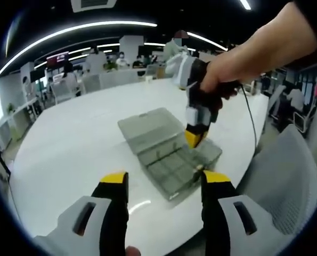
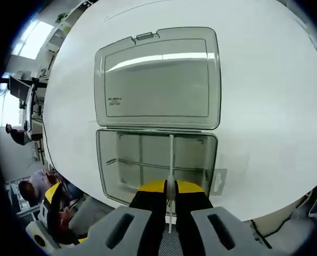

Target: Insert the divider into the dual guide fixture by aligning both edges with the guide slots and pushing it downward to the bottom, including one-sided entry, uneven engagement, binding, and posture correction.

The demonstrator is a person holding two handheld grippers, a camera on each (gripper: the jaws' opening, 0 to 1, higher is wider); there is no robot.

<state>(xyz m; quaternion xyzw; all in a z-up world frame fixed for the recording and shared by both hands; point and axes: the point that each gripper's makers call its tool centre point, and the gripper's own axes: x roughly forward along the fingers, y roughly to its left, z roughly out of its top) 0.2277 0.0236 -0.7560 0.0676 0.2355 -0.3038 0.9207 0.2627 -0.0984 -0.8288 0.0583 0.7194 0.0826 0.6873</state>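
Down low in the left gripper view, the left gripper (image 1: 164, 184) hovers with its two yellow-tipped fingers (image 1: 114, 181) spread wide and nothing between them, above the white table (image 1: 67, 144). Ahead of those fingers, in the gap between them and a little beyond, lies the clear plastic box (image 1: 171, 160), its lid (image 1: 147, 127) flung open flat on the far side. Further right, a person's hand (image 1: 222, 74) holds the right gripper (image 1: 195, 137) pointing down into the box's tray. In the right gripper view, the same box (image 2: 155, 160) sits just ahead of the right gripper (image 2: 170, 188), the lid (image 2: 157, 80) lying open beyond the compartmented tray. The right gripper's fingers (image 2: 153, 188) are pressed onto a thin white divider (image 2: 171, 160), pinching it by its near end; the divider runs straight out from the fingertips across the tray toward the hinge side. Whether its edges sit in the guide slots cannot be told.
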